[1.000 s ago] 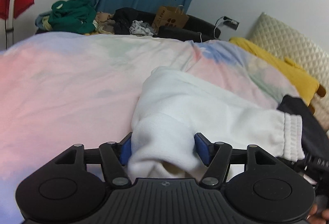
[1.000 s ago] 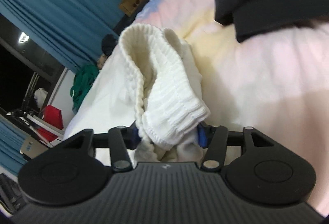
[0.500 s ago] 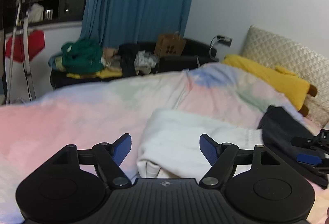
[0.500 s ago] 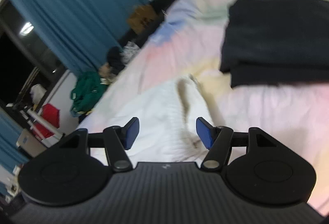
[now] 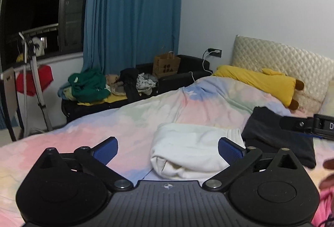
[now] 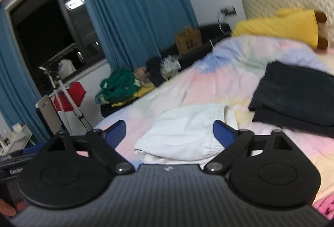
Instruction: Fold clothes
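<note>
A folded white garment (image 5: 192,149) lies on the pastel bedspread (image 5: 146,118), with its ribbed cuff toward a folded black garment (image 5: 277,139) beside it on the right. My left gripper (image 5: 168,148) hovers above and short of the white garment, its jaws opening wide with nothing between the blue pads. In the right wrist view the white garment (image 6: 187,135) lies on the bed beyond my right gripper (image 6: 170,133). Its jaws are opening too, and they hold nothing. The black garment (image 6: 292,97) sits to the right. The right gripper (image 5: 321,126) also pokes in at the left view's right edge.
A yellow plush pillow (image 5: 256,81) leans on the quilted headboard (image 5: 281,60). Beyond the bed, a dark bench holds a heap of clothes (image 5: 89,87) and a paper bag (image 5: 166,65). A stand (image 5: 31,81) is by the window. A hand (image 5: 327,170) shows at the right edge.
Both grippers let go of the white garment, spread their jaws and lifted up and back. The garment now lies folded on the bed, farther from both cameras.
</note>
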{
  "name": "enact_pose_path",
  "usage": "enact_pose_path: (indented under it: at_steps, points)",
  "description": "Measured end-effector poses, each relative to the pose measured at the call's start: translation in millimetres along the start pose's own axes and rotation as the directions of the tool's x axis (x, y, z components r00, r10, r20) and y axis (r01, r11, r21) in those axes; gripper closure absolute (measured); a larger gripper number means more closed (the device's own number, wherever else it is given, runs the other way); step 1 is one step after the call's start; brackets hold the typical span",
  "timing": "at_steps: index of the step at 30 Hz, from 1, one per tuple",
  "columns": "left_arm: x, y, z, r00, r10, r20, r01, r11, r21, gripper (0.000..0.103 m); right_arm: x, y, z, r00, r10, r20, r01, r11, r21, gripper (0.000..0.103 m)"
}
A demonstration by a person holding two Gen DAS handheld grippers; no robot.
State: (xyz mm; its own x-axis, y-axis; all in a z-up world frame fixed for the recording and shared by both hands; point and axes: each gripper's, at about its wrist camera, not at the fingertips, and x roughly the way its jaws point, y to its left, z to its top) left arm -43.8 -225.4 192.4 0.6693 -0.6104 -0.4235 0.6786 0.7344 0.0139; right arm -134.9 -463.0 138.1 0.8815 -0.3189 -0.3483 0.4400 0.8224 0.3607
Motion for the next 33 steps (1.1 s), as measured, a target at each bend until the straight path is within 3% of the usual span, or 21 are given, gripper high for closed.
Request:
enact_pose_path:
  at_steps: [5,14,21,28,33]
  points:
    - [-48,-12,-28,0.999,0.015,0.039,-0.017,0.998,0.055,0.000,-21,20,-25,1.000,0.009,-0.015,-0.010,0.997,-0.071,0.012]
    - [-83,3,-68,0.996,0.040,0.077,-0.038,0.999,-0.020,0.000,-32,49,-68,1.000,-0.005,0.028,0.009,0.990,-0.141,0.012]
    - [-71,24,-91,0.992,0.100,0.077,-0.095,0.994,-0.063,0.000,-4,50,-98,1.000,-0.001,-0.025,-0.004,0.983,-0.184,0.012]
    - [-38,34,-106,0.992,0.118,0.050,-0.114,0.991,-0.068,0.000,12,51,-121,0.998,-0.063,0.007,0.062,0.969,-0.240,0.012]
    - [-20,37,-116,0.993,0.119,0.023,-0.118,0.991,-0.059,0.000,18,47,-123,0.996,-0.083,0.013,0.083,0.973,-0.215,0.012]
